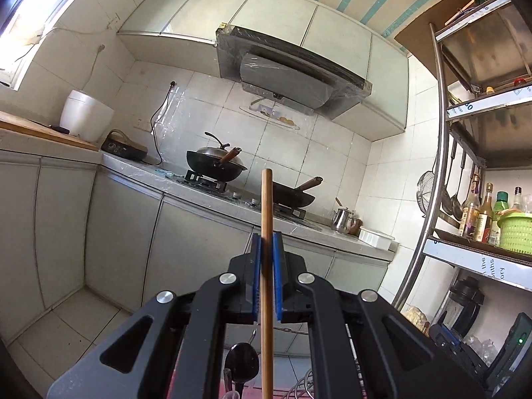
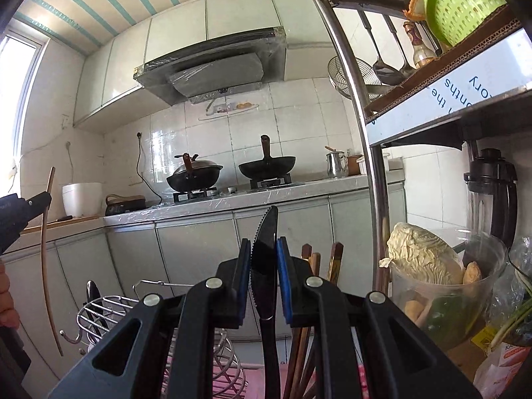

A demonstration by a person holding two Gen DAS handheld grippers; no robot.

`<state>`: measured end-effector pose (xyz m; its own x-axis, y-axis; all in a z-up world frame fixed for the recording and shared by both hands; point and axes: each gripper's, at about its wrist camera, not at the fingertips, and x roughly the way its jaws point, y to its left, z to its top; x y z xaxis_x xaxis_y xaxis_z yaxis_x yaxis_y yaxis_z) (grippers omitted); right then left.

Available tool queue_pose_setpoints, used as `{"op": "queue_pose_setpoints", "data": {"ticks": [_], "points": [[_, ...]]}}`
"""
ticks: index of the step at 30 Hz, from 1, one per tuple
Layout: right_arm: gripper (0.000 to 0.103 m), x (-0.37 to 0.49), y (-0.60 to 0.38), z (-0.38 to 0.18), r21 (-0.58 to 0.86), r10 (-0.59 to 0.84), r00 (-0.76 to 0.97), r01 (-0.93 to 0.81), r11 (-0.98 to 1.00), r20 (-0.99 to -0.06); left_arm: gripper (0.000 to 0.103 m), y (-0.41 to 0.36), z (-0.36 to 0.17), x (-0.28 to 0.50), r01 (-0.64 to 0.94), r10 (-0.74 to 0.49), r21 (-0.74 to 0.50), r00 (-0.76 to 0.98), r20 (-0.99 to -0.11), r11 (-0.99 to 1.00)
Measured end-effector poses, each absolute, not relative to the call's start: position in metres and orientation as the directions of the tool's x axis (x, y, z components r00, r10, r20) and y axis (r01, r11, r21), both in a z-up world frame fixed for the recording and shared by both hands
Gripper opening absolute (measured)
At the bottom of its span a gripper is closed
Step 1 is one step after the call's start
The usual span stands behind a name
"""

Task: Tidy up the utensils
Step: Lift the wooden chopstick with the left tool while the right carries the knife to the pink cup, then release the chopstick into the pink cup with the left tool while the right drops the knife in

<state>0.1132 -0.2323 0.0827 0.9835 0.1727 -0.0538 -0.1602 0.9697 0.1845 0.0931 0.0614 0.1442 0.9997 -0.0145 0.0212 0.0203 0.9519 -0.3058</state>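
Observation:
My left gripper point(image 1: 267, 242) is shut on a long wooden chopstick point(image 1: 266, 219) and holds it upright in the air; the chopstick point(image 2: 45, 249) and that gripper point(image 2: 46, 196) also show at the far left of the right wrist view. My right gripper point(image 2: 263, 246) is shut on a black plastic knife point(image 2: 265, 252), serrated blade pointing up. Below it stand a wire utensil rack point(image 2: 99, 309) and several wooden chopsticks point(image 2: 334, 259). A black spoon point(image 1: 241, 362) sits under the left gripper.
A kitchen counter point(image 2: 212, 204) with two woks point(image 2: 266, 166) on a stove is ahead. A metal shelf rack point(image 2: 352, 76) with a green basket point(image 2: 465, 3), bottles, a blender jar point(image 2: 445, 286) and a cabbage stands close on the right. A pink mat point(image 2: 252, 379) lies below.

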Motion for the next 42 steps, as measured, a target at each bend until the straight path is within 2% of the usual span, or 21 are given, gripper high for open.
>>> {"op": "queue_pose_setpoints", "data": {"ticks": [15,29,38,42], "points": [[0.015,0.11,-0.231,0.05,0.183,0.177,0.977,-0.154,0.971,-0.117,0.006,0.044,0.114,0.12,-0.057,0.082,-0.213,0.991,0.108,0.975],[0.015,0.094,-0.225,0.024,0.2,0.197,0.956,-0.153,0.968,-0.218,0.006,0.037,0.069,0.096,0.03,-0.039,-0.178,0.998,-0.044,0.984],[0.015,0.088,-0.22,0.01,0.199,0.201,0.938,-0.147,0.969,-0.283,0.006,0.031,0.038,0.086,0.024,-0.051,-0.16,0.985,-0.164,0.987],[0.017,0.089,-0.222,0.005,0.218,0.204,0.927,-0.138,0.966,-0.316,0.006,0.032,0.039,0.082,0.02,-0.048,-0.156,0.983,-0.177,0.988]]}}
